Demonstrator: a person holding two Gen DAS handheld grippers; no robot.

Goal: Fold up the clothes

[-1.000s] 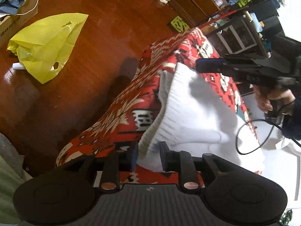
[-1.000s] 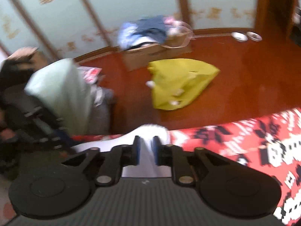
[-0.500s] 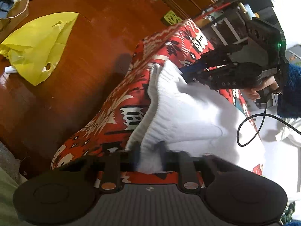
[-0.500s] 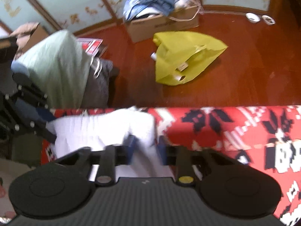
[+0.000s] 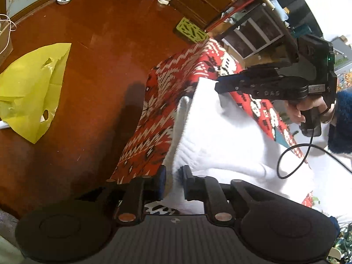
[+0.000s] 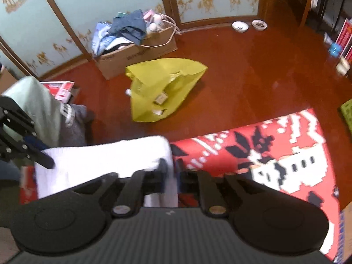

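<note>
Left gripper [image 5: 173, 177]: jaws narrow, pinching the near edge of the white garment [image 5: 220, 136]. Right gripper [image 6: 173, 171]: also narrow, clamped on another edge of the same cloth [image 6: 105, 158]; from the left view its tip [image 5: 220, 85] sits at the far corner.

The garment lies on the red patterned blanket [image 5: 158, 110], near the blanket's floor-side edge, one thick hem doubled along that side.

My read: a fold is being carried over with both corners held. To do it well, keep both grips level and the span between them taut, bring the edge down square onto the layer below, and release only once the edge lies flat. Watch the black cable [image 5: 292, 154] trailing over the cloth; it could snag or get folded in.

Counts, near to far: two grippers, one white garment, one blanket, one yellow plastic bag [image 6: 162, 88] on the wood floor, one cardboard box [image 6: 136, 55] full of clothes, two small bowls [image 6: 239, 25] by the wall.
</note>
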